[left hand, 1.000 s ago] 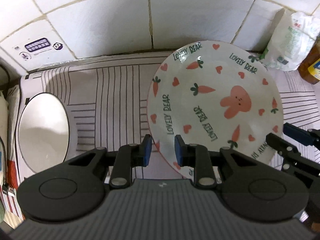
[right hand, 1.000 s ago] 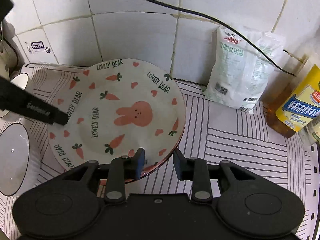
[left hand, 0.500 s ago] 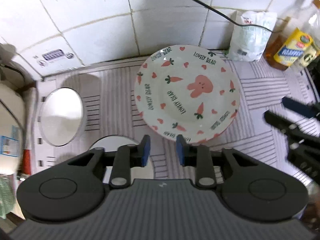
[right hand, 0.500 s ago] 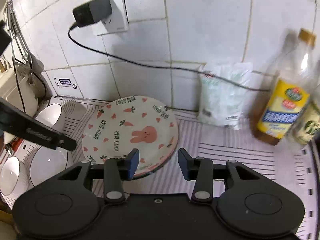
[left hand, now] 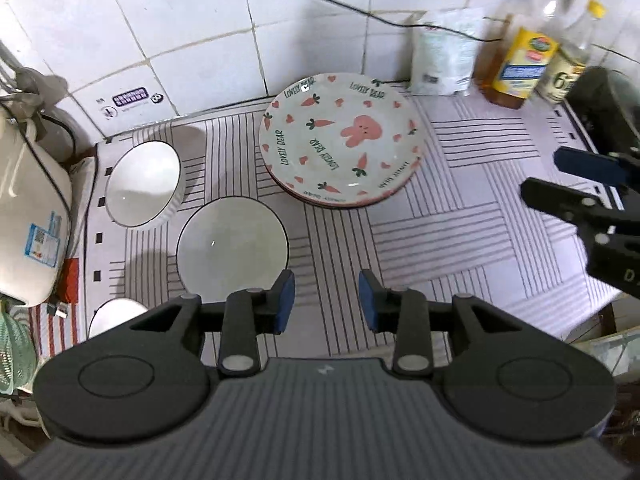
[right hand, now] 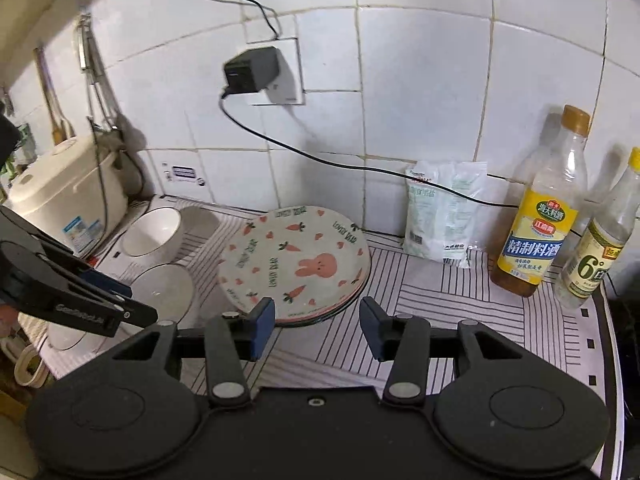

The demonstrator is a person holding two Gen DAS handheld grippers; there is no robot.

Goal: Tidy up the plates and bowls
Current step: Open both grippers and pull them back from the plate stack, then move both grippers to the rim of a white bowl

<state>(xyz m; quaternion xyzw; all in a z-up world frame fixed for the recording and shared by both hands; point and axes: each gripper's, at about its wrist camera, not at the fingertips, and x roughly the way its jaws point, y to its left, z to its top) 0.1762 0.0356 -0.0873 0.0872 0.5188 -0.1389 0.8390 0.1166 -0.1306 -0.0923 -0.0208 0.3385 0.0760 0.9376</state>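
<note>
Left wrist view: your left gripper (left hand: 326, 300) hangs spread and empty above the striped worktop (left hand: 460, 200), low in the frame. Just beyond it, left of center, sit the white bowls (left hand: 232, 246), grouped side by side. The carrot plates (left hand: 340, 140) are stacked at upper center, near the wall, likely to keep them out of the way. At the right edge, your right gripper (right hand: 316, 330) is likewise spread, holding nothing.
</note>
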